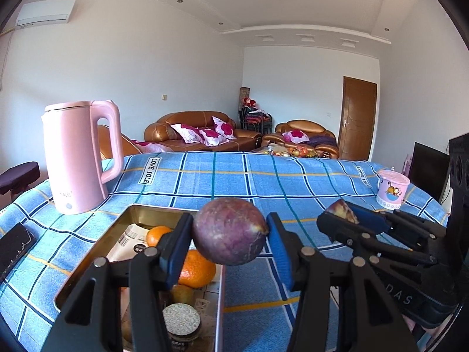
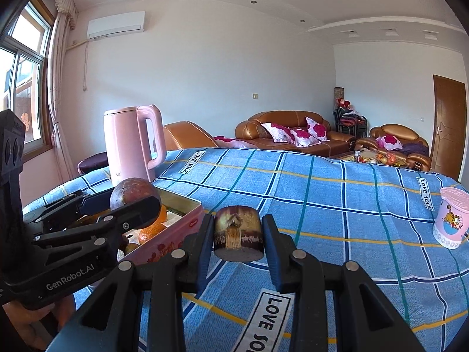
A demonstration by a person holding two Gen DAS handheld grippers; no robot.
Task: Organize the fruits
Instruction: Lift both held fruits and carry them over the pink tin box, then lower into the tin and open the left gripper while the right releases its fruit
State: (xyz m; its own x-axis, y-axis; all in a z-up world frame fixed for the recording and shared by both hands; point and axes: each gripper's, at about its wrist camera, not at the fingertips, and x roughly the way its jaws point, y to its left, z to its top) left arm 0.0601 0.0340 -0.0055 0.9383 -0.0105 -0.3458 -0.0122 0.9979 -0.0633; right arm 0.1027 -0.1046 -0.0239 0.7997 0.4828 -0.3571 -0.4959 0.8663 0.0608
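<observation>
My left gripper [image 1: 230, 234] is shut on a round purple fruit [image 1: 231, 228], held in the air above the right edge of an open metal tin [image 1: 96, 252]. The tin holds oranges [image 1: 196, 270], packets and a small jar. My right gripper [image 2: 237, 237] is shut on a short purple-brown chunk of fruit [image 2: 237, 234] with a flat cut underside, above the blue checked cloth. In the right wrist view the left gripper [image 2: 132, 202] carries the round fruit [image 2: 133, 193] over the tin [image 2: 181, 226]. The right gripper [image 1: 343, 214] with its chunk [image 1: 341, 208] shows at the right of the left wrist view.
A tall pink kettle [image 1: 79, 158] stands on the blue checked cloth [image 1: 263, 182] just behind the tin. A pink printed cup [image 2: 451, 218] sits near the right edge. A black flat object [image 1: 14, 246] lies at the left edge. Sofas stand beyond the table.
</observation>
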